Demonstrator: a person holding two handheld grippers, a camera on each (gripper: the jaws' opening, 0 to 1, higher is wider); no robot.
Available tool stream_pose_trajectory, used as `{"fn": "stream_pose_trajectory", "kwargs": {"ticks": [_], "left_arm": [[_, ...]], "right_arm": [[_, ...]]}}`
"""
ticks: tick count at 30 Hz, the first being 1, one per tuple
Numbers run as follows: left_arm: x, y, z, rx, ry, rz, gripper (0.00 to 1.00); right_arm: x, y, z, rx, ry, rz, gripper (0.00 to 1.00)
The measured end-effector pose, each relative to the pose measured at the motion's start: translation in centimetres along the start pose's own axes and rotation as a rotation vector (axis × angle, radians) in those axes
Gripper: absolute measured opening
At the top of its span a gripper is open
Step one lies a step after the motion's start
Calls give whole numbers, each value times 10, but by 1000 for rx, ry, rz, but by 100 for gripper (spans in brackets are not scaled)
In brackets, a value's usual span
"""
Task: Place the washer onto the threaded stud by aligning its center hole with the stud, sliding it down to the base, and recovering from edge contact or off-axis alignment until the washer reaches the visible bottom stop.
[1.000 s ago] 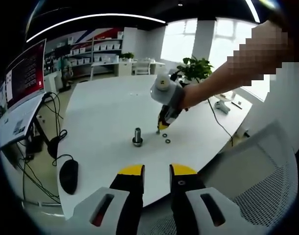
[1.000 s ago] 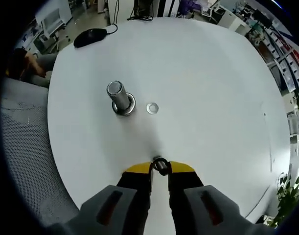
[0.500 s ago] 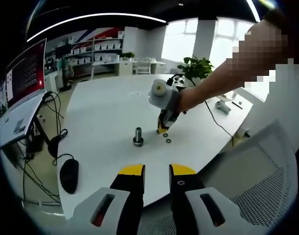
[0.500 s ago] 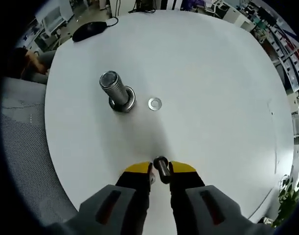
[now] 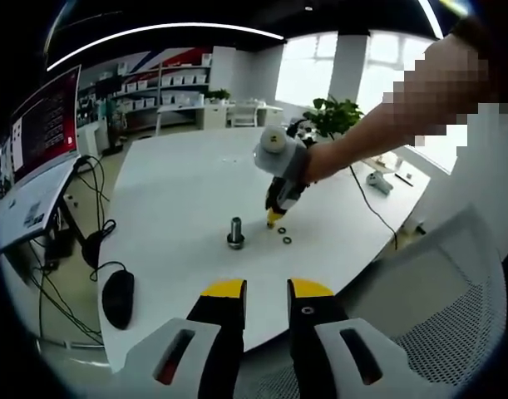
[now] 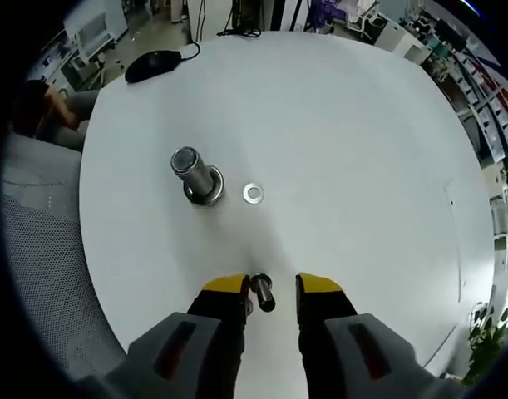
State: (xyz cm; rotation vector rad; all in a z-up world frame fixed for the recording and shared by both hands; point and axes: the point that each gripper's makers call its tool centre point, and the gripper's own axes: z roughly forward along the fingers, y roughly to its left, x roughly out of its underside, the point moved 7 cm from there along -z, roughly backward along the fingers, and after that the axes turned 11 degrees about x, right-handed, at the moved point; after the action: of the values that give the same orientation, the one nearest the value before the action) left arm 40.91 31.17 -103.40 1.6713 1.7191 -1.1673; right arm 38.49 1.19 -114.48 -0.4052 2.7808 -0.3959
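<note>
White and round, the table (image 6: pixel 345 125) spread across the right gripper view, with a black mouse (image 6: pixel 154 63) at the upper left. The threaded stud (image 6: pixel 195 174) stood upright left of centre, its long axis vertical, its top toward the camera and its base ringed by metal. A loose washer (image 6: pixel 254 194) lay flat just beside it.

At the bottom centre, the right gripper (image 6: pixel 265 288) had its jaws parted, with a second washer (image 6: pixel 262 293) on edge between the yellow tips; whether the pads touched it could not be told. In the left gripper view, the left gripper (image 5: pixel 265 288) hung well back with a gap between its jaws, gripping nothing.

The step appeared to be securing that washer. Next, it would need gripping, carrying above the stud and levelling so its hole met the stud's axis.
</note>
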Motion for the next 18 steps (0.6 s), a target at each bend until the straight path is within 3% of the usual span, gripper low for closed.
{"fn": "stream_pose_trajectory", "kwargs": {"ticks": [9, 13, 16, 18], "left_arm": [[-1, 0, -1, -1, -3, -1, 17], [-1, 0, -1, -1, -4, -2, 17], [-1, 0, -1, -1, -5, -2, 17], [-1, 0, -1, -1, -5, -2, 17]], "right_arm": [[-31, -3, -3, 4, -47, 12, 25], [-40, -6, 3, 7, -60, 41, 25], [-56, -7, 6, 19, -127, 79, 25], [-58, -9, 11, 12, -121, 103, 25]]}}
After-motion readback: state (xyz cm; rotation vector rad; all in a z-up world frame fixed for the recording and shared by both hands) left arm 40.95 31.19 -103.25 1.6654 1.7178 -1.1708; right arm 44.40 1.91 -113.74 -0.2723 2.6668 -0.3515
